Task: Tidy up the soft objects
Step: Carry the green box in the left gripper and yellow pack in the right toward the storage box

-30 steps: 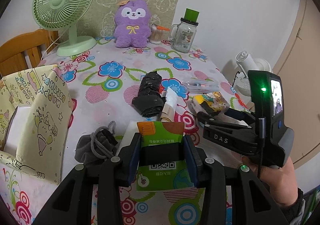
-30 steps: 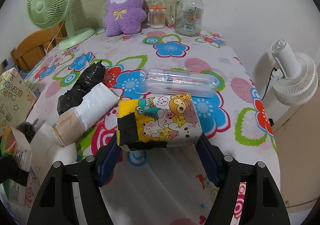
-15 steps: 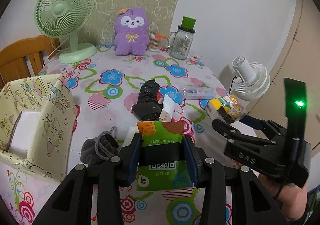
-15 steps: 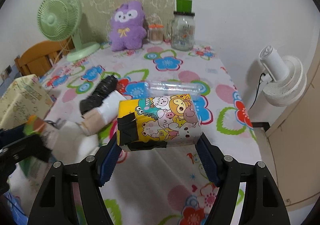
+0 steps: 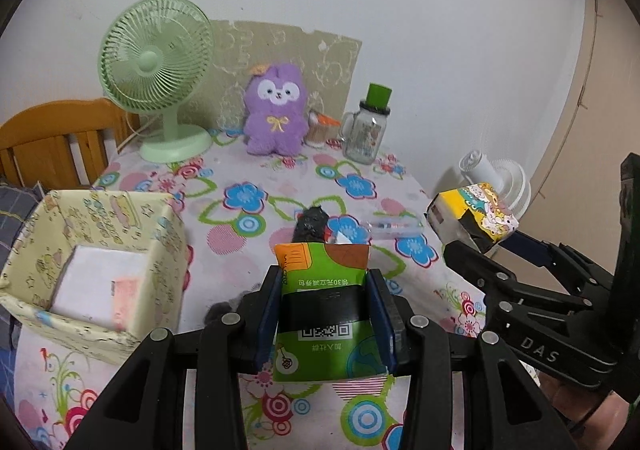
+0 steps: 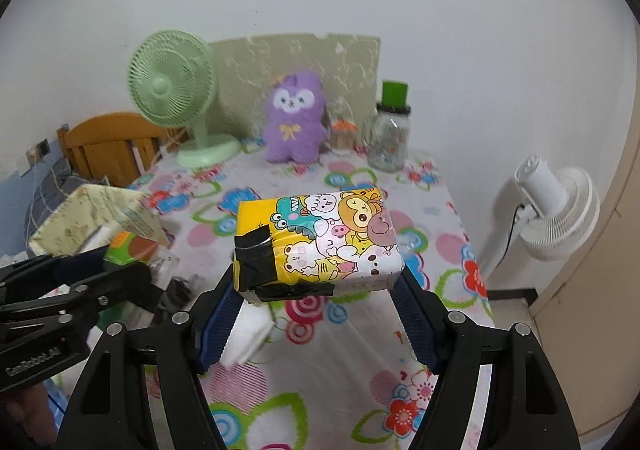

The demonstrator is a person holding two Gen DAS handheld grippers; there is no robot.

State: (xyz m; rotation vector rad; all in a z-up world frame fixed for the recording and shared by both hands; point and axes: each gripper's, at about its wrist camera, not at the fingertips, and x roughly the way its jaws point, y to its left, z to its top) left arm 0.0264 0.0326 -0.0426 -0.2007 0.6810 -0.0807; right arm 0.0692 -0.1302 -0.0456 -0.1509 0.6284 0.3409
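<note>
My left claw (image 5: 325, 324) clamps the green packet (image 5: 326, 314), right claw (image 6: 318, 304) grips the cartoon tissue pack (image 6: 320, 240), both aloft right of the fabric box (image 5: 100, 270), which holds white packs (image 5: 94, 282).

Glossy plastic film is seen on the cartoon-printed tissue pack (image 6: 320, 242), patched with shiny black tape. The green packet (image 5: 324, 314) looks smooth. The purple toy (image 5: 276, 110) is plush; the storage box (image 5: 160, 250) is matt printed fabric.

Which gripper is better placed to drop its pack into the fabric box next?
Left. The left gripper, holding the green pack, is beside the fabric box; the right gripper holds its cartoon tissue pack farther away.
</note>
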